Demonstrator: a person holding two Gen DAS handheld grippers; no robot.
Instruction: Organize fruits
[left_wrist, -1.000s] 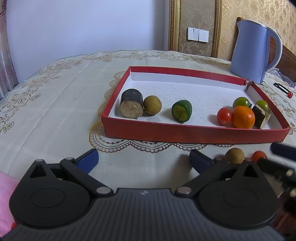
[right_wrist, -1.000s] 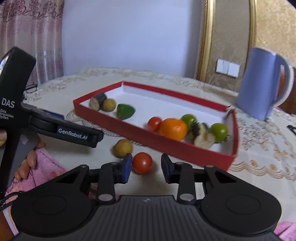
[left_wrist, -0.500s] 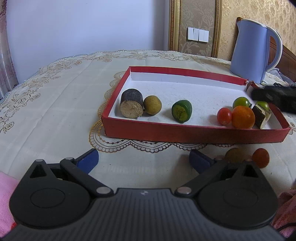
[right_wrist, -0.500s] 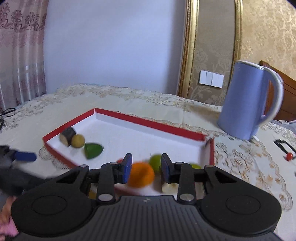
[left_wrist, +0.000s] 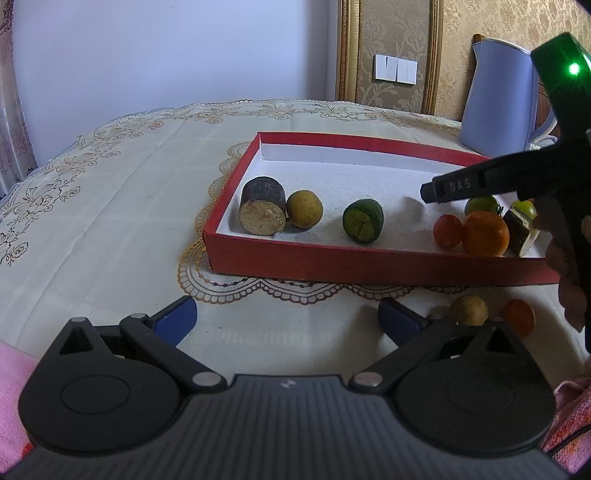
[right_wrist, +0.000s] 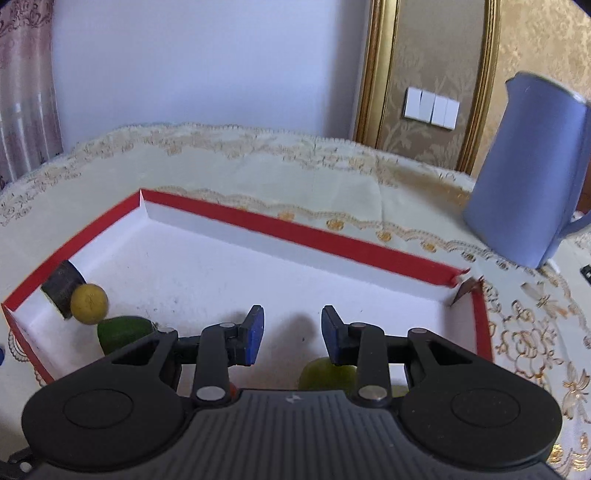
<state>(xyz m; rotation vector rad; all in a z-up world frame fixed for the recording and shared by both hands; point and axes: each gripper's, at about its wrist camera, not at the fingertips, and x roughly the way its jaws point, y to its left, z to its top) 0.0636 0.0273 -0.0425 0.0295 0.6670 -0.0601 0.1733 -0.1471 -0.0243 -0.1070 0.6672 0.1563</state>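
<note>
Two fruits lie outside the red tray (left_wrist: 369, 264) on the worktop (left_wrist: 110, 206), just in front of its near wall: a tan round fruit (left_wrist: 468, 311) and a small red tomato (left_wrist: 518, 318), close together but apart. Inside the tray sit a dark cut piece (left_wrist: 263, 210) touching a yellow-brown ball (left_wrist: 304, 209), a green fruit (left_wrist: 363, 220) alone in the middle, and at the right end a red tomato (left_wrist: 447, 231) against an orange (left_wrist: 485, 234), with green fruit behind.

The right gripper (right_wrist: 291, 334) hangs over the tray's white floor, its blue pads parted with nothing between them. The left gripper (left_wrist: 286, 317) rests low over the worktop, spread wide and empty.

The step in hand looks like fetching one of the two stray fruits. To do it well, the right gripper should come down outside the near wall, straddle the tomato on its widest part, and close gently, since a round smooth fruit may roll or squirt out. The tan fruit lies near enough to be nudged, so approach from above, then lift clear of the wall before setting it beside its red match.
</note>
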